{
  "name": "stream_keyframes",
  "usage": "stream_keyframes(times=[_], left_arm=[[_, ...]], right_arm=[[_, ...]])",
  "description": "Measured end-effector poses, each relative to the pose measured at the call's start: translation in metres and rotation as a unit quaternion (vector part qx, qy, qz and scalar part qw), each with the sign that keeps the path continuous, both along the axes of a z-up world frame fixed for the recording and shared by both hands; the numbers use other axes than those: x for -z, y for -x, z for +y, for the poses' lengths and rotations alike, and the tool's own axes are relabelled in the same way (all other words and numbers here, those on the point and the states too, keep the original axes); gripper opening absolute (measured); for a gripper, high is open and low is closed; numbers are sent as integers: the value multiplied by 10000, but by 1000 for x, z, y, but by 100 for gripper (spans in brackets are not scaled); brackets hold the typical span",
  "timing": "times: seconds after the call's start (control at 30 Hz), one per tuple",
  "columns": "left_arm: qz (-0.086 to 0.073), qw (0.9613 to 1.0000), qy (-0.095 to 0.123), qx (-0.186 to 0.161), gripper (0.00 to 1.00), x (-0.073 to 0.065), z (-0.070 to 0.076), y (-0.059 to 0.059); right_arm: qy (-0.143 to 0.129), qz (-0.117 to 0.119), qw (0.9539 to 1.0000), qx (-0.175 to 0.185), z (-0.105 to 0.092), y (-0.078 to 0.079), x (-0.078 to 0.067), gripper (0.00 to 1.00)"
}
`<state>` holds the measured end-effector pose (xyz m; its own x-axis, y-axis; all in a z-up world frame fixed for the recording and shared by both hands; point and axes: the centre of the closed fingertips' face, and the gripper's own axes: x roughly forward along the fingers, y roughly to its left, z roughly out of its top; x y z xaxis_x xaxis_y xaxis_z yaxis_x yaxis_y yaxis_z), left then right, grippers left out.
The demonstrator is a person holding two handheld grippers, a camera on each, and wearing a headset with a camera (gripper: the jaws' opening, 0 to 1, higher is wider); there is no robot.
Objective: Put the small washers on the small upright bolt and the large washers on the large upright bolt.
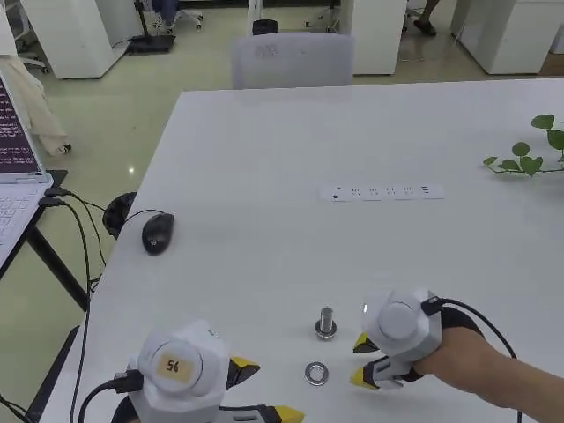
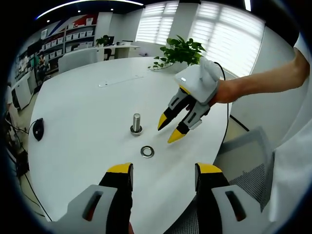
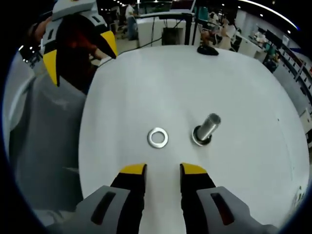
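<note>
washer [image 3: 158, 137] flat, just ahead of right gripper [image 3: 163, 169]

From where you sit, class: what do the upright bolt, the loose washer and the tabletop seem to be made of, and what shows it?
The upright bolt looks like steel: silvery-grey, with a bright sheen along its shaft. The loose washer seems the same metal, a flat pale ring catching light. The tabletop is smooth matte white, perhaps laminate; the pictures leave that open.
</note>
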<state>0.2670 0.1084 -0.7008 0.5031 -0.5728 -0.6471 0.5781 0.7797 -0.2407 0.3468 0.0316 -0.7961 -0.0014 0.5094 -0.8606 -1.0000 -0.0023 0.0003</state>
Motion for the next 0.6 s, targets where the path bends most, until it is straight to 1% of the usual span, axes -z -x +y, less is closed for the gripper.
stream_keyframes(times=[0.23, 0.3, 0.47, 0.6], left_arm=[[0, 10000, 1, -5, 50, 0, 0, 1], [1, 10000, 4, -22, 50, -1, 1, 2], [10, 10000, 0, -65, 50, 0, 4, 3], [19, 10000, 5, -79, 50, 1, 5, 4]], right_arm=[[-32, 76, 9999, -116, 24, 8, 8, 28], [-9, 46, 9998, -192, 28, 8, 10, 28], [-43, 121, 9997, -209, 38, 6, 11, 29], [16, 141, 9994, -306, 41, 7, 15, 29]])
